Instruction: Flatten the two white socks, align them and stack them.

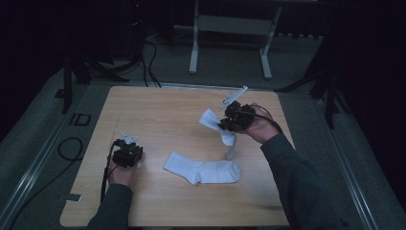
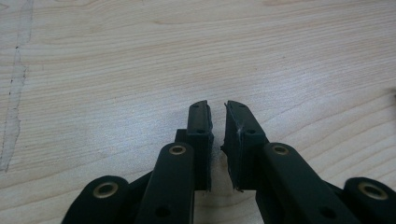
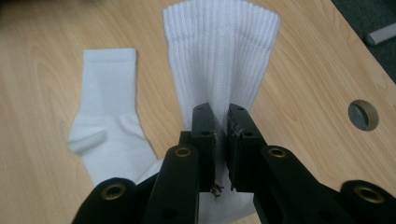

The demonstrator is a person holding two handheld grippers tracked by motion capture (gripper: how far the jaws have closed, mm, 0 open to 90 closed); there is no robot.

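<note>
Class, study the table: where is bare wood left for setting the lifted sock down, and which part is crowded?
Bare wood runs along the far edge of the table and the left half beyond the left gripper. The near right corner is also free. It is crowded mid-right, where the flat sock lies under the held sock in the right gripper.

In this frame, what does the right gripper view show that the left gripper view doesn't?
Right gripper view: the right gripper shut on a white ribbed sock, a second white sock lying flat on the table beside it, and a round hole in the tabletop near the edge. Left gripper view: the left gripper, jaws a narrow gap apart with nothing between them, above bare wood with a faint streak at the left. Both: a pair of black jaws over the light wooden table.
</note>
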